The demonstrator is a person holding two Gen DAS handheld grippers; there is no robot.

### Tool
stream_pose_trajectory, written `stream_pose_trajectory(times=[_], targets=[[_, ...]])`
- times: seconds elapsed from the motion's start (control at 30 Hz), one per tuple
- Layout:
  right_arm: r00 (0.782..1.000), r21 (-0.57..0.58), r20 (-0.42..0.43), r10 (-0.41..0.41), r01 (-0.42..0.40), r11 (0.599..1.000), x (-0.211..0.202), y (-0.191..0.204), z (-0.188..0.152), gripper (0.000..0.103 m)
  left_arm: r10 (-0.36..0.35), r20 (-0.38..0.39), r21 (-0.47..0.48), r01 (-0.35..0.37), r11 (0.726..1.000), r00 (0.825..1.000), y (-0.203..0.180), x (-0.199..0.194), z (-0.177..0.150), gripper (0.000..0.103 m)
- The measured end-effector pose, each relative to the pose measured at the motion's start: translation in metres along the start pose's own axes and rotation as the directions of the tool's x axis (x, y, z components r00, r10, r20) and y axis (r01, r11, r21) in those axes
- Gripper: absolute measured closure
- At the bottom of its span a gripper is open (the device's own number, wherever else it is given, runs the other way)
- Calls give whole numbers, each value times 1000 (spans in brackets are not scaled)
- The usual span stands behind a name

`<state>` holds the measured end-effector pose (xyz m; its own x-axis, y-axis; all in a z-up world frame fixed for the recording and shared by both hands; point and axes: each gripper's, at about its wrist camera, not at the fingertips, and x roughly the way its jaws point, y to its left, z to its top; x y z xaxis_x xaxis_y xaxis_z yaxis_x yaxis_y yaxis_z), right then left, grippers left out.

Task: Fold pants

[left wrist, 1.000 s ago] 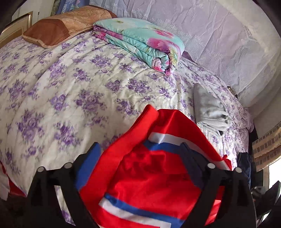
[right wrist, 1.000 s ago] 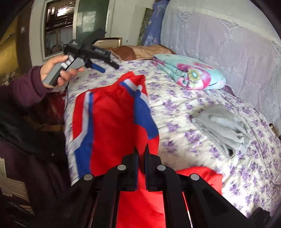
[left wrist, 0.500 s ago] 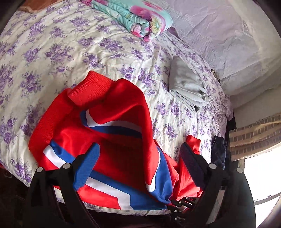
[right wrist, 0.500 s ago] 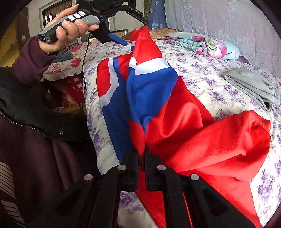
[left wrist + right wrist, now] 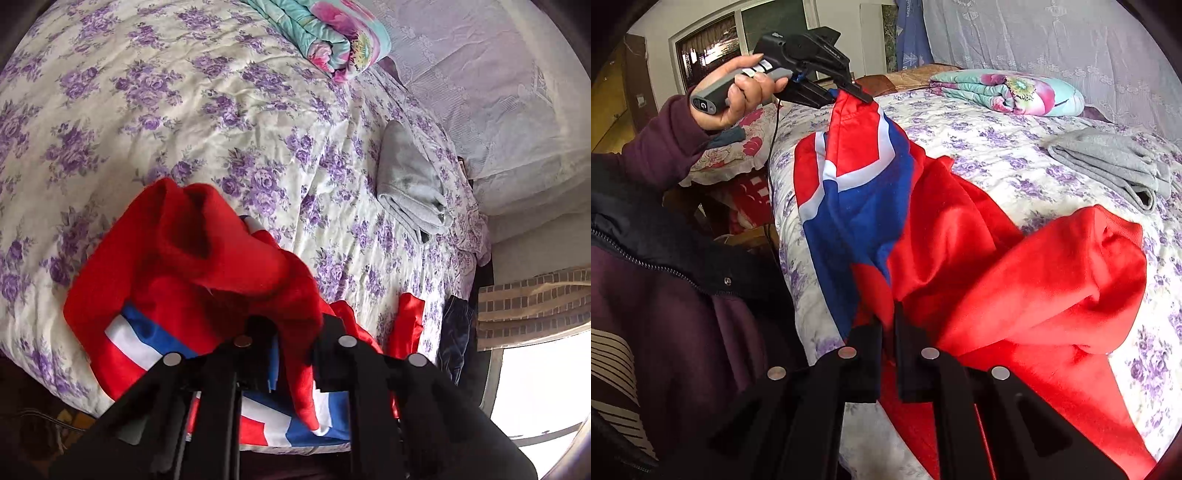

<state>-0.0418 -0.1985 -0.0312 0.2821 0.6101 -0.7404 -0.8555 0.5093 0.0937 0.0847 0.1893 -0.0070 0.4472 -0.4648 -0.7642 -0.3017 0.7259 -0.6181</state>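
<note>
Left view: left gripper (image 5: pixel 293 332) just snapped closed, pinching red pants (image 5: pixel 221 254) at near bed (image 5: pixel 184 110) edge. Right view: right gripper (image 5: pixel 888 325) pressed together on pants (image 5: pixel 960 240), draped across bed's (image 5: pixel 1015 173) near left.

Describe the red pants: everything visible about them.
The red pants look like soft, slightly shiny fabric with blue panels edged in white stripes. They lie rumpled near the edge of the floral bedspread, one red leg end bunched open. Both grippers pinch them: the left gripper, whose jaws have just been closing, lifts a striped part above the bed, and the right gripper is shut on red cloth lower down. The fabric stretches between the two grips; the rest rests on the bed.
</note>
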Motion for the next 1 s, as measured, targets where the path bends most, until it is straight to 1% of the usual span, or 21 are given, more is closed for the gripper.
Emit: stream_pose_trajectory(times=[0.07,0.13,0.17,0.23,0.27,0.33,0.4,0.47,0.6,0.67,0.73,0.8,0.83,0.87,0.9,0.93,0.97,1.0], targets=[[999,-1,37,4,-4,1000,-13,-1,9,97,14,42,33,-16,999,999,-1,-12,2,94],[996,-4,79,29,-28,1000,-28,3,13,97,5,61,46,-7,999,998,2,-26,-6,95],[996,-7,81,35,-35,999,-32,5,12,97,1,69,56,-5,998,998,6,-32,-14,95],[997,-18,50,51,-50,999,-27,12,3,97,20,93,91,-28,995,995,17,-40,-34,95],[998,-18,23,53,-53,998,-18,15,-3,97,46,97,100,-55,993,994,27,-39,-43,95],[999,-15,-27,44,-44,999,0,19,-11,97,79,73,100,-87,991,994,51,-24,-57,94],[998,-5,-40,47,-47,999,10,19,-13,97,70,56,77,-75,994,996,74,-10,-63,92],[998,-3,-33,47,-47,999,10,19,-10,97,36,79,69,-42,997,996,85,-7,-66,91],[999,-2,-33,42,-42,999,10,19,-9,97,27,138,101,-41,994,990,77,-14,-69,91],[998,21,-37,50,-49,999,12,16,-9,97,45,165,130,-67,989,985,68,-18,-68,91],[998,36,-35,55,-54,998,11,14,-8,97,39,190,147,-68,987,981,61,-25,-65,91],[998,37,-24,56,-55,998,9,16,-5,97,17,236,183,-61,981,972,53,-36,-63,90],[998,36,-27,52,-51,998,10,16,-5,97,26,264,194,-80,978,964,53,-40,-63,88],[998,42,-39,44,-43,998,15,16,-5,97,50,265,190,-103,976,963,57,-36,-61,88],[998,54,-55,40,-37,998,21,15,-6,97,80,245,169,-124,978,966,66,-28,-59,86],[997,66,-58,40,-36,997,26,14,-8,97,101,218,140,-134,981,971,78,-18,-57,87],[998,78,-52,43,-39,996,27,14,-7,97,93,195,117,-117,986,976,90,-11,-56,90],[998,89,-44,48,-44,995,28,13,-7,97,68,196,109,-91,990,978,95,-11,-57,90]])
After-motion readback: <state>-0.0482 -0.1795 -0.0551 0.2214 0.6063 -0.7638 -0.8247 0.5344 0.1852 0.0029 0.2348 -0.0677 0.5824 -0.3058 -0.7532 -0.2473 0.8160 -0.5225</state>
